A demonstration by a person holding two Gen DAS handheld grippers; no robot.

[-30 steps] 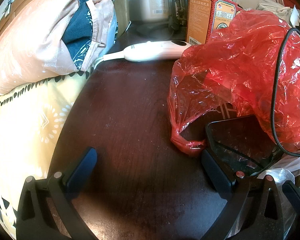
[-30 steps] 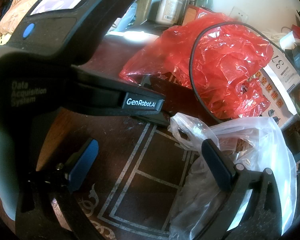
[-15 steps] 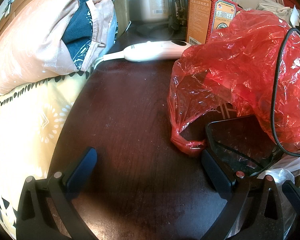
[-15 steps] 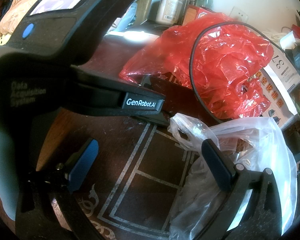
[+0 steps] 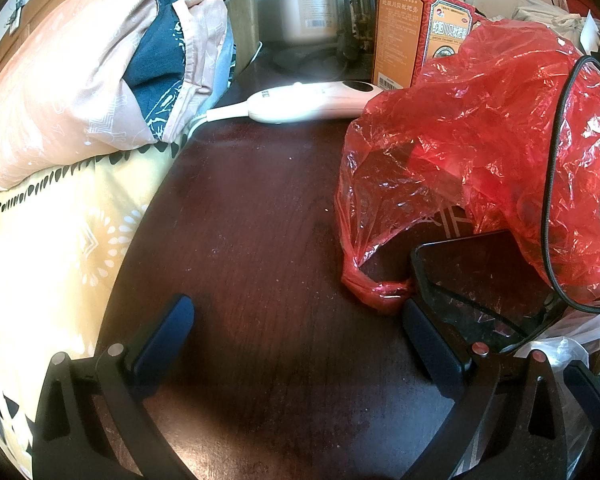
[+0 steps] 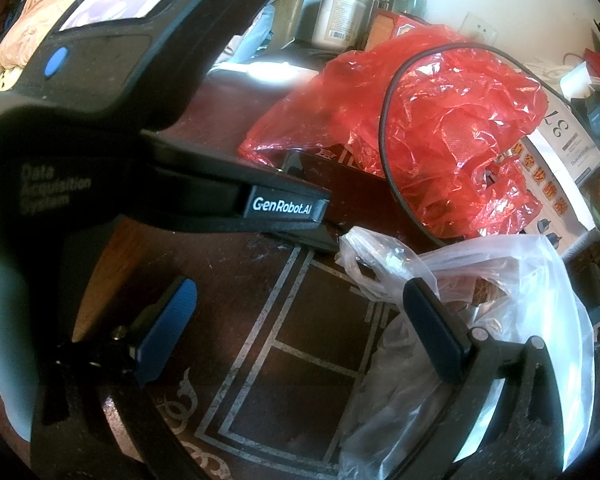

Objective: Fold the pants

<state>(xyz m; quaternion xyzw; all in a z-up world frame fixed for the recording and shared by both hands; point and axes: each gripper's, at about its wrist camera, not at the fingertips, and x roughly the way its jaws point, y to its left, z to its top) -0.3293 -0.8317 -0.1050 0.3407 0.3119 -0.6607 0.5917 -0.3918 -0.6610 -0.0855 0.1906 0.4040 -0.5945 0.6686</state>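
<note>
No pants show clearly in either view. My left gripper (image 5: 296, 336) is open and empty, low over a dark wooden table (image 5: 252, 240). My right gripper (image 6: 300, 320) is open and empty over the same table's patterned part (image 6: 300, 360). The body of the left gripper (image 6: 100, 120) fills the upper left of the right wrist view. A pile of peach and dark blue cloth (image 5: 100, 60) lies on the bed at the left; I cannot tell what garment it is.
A red plastic bag (image 5: 500, 152) with a black cable (image 5: 552, 184) sits at the right, over a phone (image 5: 480, 280). A clear plastic bag (image 6: 480, 320) touches my right gripper's right finger. A white handheld device (image 5: 312, 100), an orange box (image 5: 412, 36) and a jar (image 5: 308, 4) stand behind. Yellow bedding (image 5: 60, 248) borders the table's left.
</note>
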